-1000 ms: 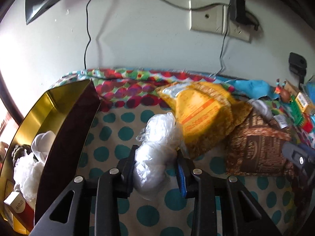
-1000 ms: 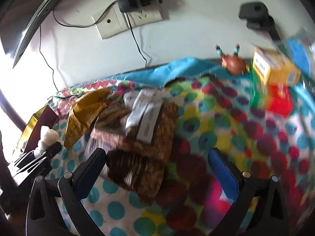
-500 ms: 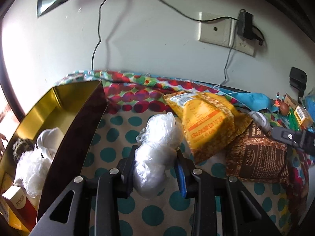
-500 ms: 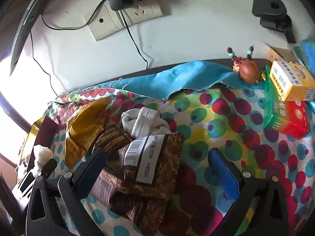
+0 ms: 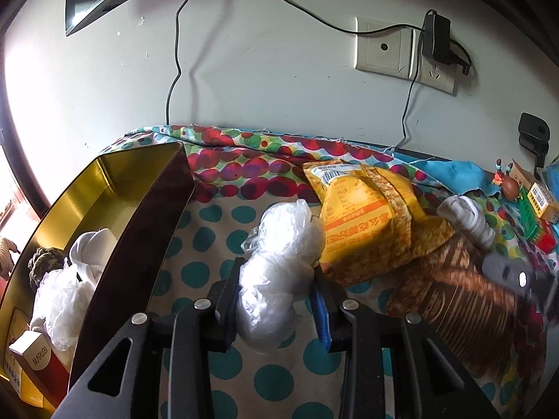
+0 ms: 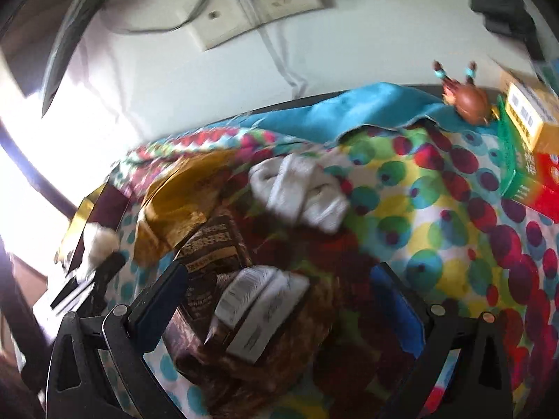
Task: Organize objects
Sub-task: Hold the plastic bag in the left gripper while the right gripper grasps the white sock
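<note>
My left gripper [image 5: 276,289] is shut on a crumpled white plastic bag [image 5: 279,262], held above the dotted cloth right of the open gold tin [image 5: 115,181]. The tin holds more white bags, a rope knot and a red-white carton. My right gripper [image 6: 279,293] is open over a brown snack packet [image 6: 251,307] with white labels; it also shows in the left wrist view [image 5: 464,293]. A yellow snack bag [image 5: 363,220] and a rolled white sock [image 6: 300,192] lie beyond it.
Small yellow, green and red boxes [image 6: 531,146] and a brown crab toy [image 6: 468,97] sit at the back right by the wall. A blue cloth [image 6: 349,111] lies along the wall. Cables hang from wall sockets [image 5: 401,52].
The left gripper has lifted and moved back with the bag still gripped. The right gripper has moved forward and down over the brown packet, and its view is now blurred.
</note>
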The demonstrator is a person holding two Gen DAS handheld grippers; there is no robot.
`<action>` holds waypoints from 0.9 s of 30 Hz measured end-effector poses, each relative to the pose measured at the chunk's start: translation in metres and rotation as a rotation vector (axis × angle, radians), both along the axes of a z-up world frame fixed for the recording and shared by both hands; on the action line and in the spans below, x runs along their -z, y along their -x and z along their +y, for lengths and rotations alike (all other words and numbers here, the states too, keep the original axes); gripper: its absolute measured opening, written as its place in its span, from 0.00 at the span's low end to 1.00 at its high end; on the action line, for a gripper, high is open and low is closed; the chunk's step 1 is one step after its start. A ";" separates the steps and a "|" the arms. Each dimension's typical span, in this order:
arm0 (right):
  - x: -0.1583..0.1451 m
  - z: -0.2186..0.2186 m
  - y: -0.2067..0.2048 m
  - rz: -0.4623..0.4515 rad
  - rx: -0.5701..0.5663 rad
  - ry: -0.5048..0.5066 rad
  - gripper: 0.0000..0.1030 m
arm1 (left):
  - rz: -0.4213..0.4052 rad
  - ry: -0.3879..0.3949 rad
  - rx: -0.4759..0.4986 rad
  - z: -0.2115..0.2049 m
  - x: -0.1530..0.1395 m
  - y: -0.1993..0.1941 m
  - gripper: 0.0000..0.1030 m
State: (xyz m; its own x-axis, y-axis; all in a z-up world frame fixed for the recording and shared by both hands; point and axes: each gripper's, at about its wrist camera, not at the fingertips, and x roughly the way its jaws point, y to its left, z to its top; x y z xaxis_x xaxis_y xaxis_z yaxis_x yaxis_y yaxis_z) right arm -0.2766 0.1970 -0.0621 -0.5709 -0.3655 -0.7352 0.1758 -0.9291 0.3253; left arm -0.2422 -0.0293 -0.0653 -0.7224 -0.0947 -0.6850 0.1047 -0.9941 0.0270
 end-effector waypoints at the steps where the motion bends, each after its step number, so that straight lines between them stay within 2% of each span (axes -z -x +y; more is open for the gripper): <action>1: -0.002 -0.008 -0.005 0.027 -0.014 -0.038 1.00 | -0.001 0.003 0.000 0.001 0.000 0.000 0.33; 3: -0.012 -0.027 -0.020 0.118 -0.067 -0.148 1.00 | -0.001 0.008 -0.003 0.001 0.000 0.000 0.33; 6: -0.014 -0.053 -0.038 0.174 -0.199 -0.201 1.00 | -0.004 0.016 -0.006 0.003 0.000 0.001 0.33; 8: -0.011 -0.067 -0.047 0.196 -0.245 -0.234 1.00 | -0.007 0.020 -0.007 0.002 0.000 0.001 0.33; 10: -0.006 -0.076 -0.047 0.182 -0.255 -0.264 0.99 | -0.002 0.019 -0.012 0.002 0.000 0.000 0.34; 13: -0.009 -0.075 -0.046 0.180 -0.261 -0.235 0.96 | 0.004 0.016 -0.024 0.000 -0.001 -0.001 0.34; 14: -0.011 -0.073 -0.048 0.196 -0.265 -0.246 0.95 | 0.003 0.015 -0.025 0.000 -0.001 -0.001 0.34; 16: -0.019 -0.060 -0.048 0.275 -0.171 -0.325 0.97 | 0.000 0.016 -0.027 0.000 -0.001 0.000 0.34; 17: -0.022 -0.046 -0.039 0.275 -0.086 -0.330 0.98 | -0.002 0.019 -0.026 0.000 -0.001 0.000 0.34; 20: -0.021 -0.020 -0.001 0.183 -0.017 -0.221 0.96 | 0.000 0.037 -0.021 0.004 -0.001 0.000 0.34; 23: -0.019 -0.028 0.029 0.177 0.004 -0.333 0.96 | -0.005 0.054 -0.010 0.008 -0.001 0.001 0.34; 24: -0.016 -0.034 0.039 0.161 -0.013 -0.342 0.94 | -0.009 0.057 -0.007 0.009 0.000 0.001 0.34; 26: -0.008 -0.040 0.057 0.129 -0.041 -0.345 0.84 | -0.017 0.053 -0.007 0.008 0.001 0.003 0.34; 27: -0.001 -0.046 0.067 0.093 -0.041 -0.361 0.68 | -0.019 0.047 -0.009 0.007 0.001 0.003 0.34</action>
